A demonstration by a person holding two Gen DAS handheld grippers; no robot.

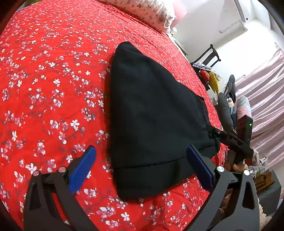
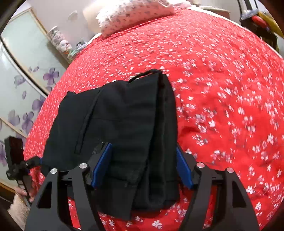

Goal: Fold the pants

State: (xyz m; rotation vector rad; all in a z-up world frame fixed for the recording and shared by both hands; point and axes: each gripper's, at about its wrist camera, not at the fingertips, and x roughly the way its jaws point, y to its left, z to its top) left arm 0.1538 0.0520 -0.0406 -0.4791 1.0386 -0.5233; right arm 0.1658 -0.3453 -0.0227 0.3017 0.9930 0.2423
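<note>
Pants (image 1: 152,113) lie folded on red bedspread (image 1: 53,80), pillow (image 1: 150,12) beyond.

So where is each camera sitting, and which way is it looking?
Left wrist view: sits on the left gripper, looking down past its blue-padded fingers, spread wide, at the folded black fabric pants on the red flowered bedspread; the right gripper shows at the pants' right edge.
Right wrist view: sits on the right gripper, looking down along its fingers, which straddle the pants' near end; the left gripper and a hand show at far left.
Shared: both see the pants, the bedspread and the floral pillow.
</note>
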